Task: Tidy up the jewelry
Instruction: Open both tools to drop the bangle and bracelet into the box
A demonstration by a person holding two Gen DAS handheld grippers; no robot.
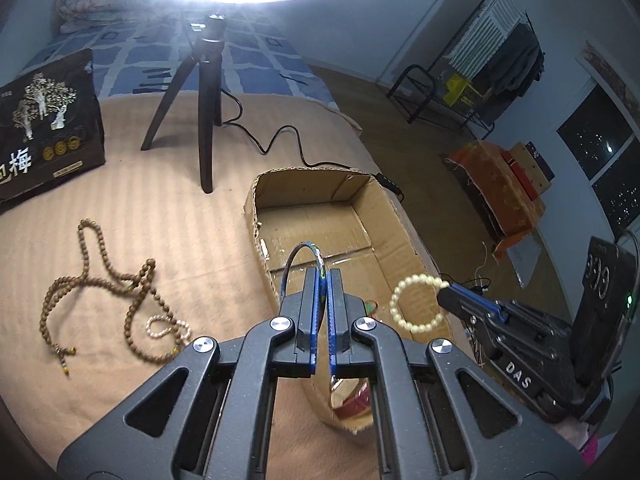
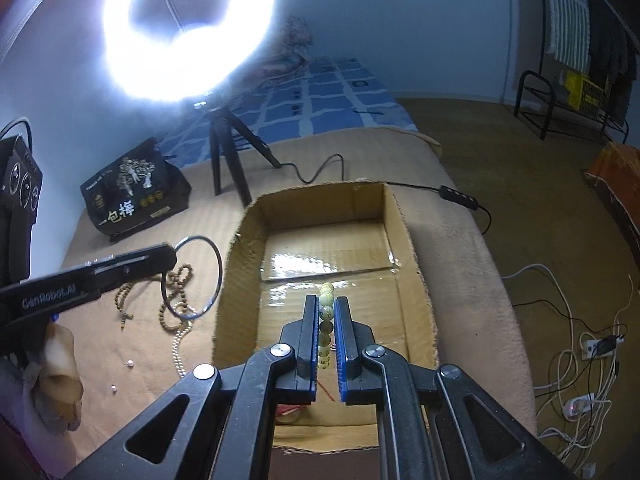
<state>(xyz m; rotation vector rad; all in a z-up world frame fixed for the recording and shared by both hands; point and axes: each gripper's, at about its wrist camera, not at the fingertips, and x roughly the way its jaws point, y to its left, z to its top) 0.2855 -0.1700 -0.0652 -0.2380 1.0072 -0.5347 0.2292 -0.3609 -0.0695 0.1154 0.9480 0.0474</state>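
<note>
My left gripper (image 1: 322, 276) is shut on a thin blue bangle (image 1: 298, 251) and holds it over the near left wall of an open cardboard box (image 1: 368, 200). From the right wrist view the bangle (image 2: 218, 264) hangs just left of the box (image 2: 394, 216), held by the left gripper (image 2: 170, 258). My right gripper (image 2: 326, 304) is shut on a pale green bead bracelet (image 2: 326, 300) above the box floor. In the left wrist view that bracelet (image 1: 396, 300) hangs from the right gripper (image 1: 444, 294).
A long brown bead necklace (image 1: 132, 304) and a small pearl strand (image 1: 168, 326) lie on the tan blanket left of the box. A dark snack bag (image 1: 44, 124), a ring-light tripod (image 1: 208, 92) and its cable (image 1: 276, 140) stand behind. Loose pearls (image 2: 129, 364) lie on the blanket.
</note>
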